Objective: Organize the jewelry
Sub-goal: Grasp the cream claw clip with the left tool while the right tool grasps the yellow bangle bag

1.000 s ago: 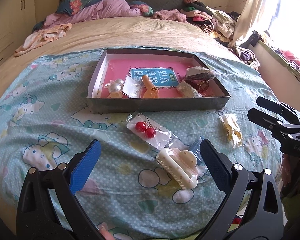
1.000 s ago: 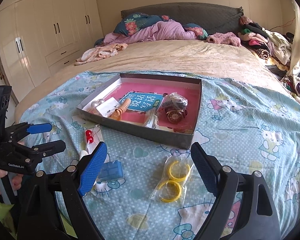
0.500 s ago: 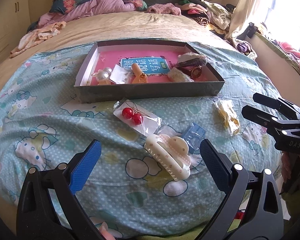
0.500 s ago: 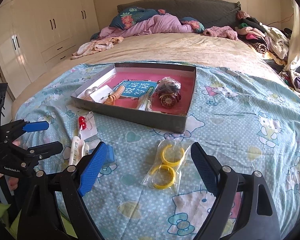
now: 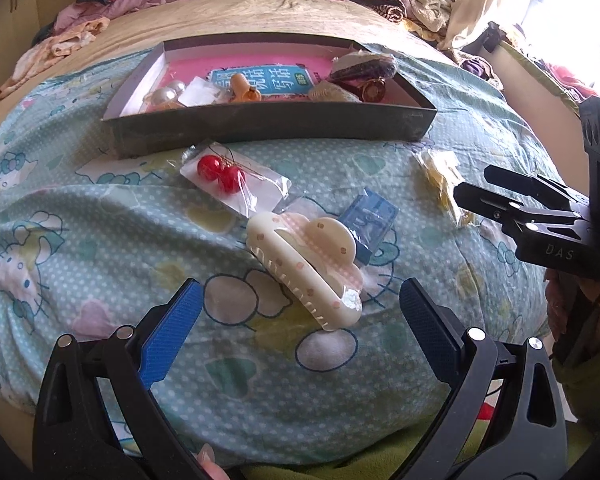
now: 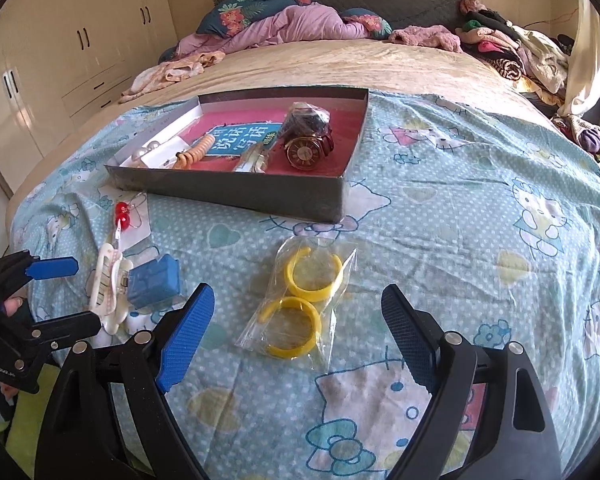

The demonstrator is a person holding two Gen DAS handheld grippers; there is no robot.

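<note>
On the blue printed bedsheet a cream hair claw clip (image 5: 304,264) lies just ahead of my left gripper (image 5: 300,320), whose jaws stand open and empty around its near end. Beyond it are a small blue box (image 5: 370,216) and a clear bag of red ball earrings (image 5: 227,178). In the right wrist view a clear bag with two yellow bangles (image 6: 300,300) lies between the open, empty fingers of my right gripper (image 6: 297,320). The grey box with a pink floor (image 6: 259,192) holds pearls, an orange coil, a watch and bagged items.
The grey box (image 5: 267,124) sits further up the bed. Crumpled bedding and clothes are piled near the headboard (image 6: 300,24) and along the right side (image 6: 512,56). White wardrobes (image 6: 59,52) stand at the left. The bed's near edge is right under both grippers.
Both grippers have come down and closer to the sheet. The claw clip now sits nearer the left jaws, the yellow bangle bag nearer the right jaws. Neither gripper's opening has changed.
</note>
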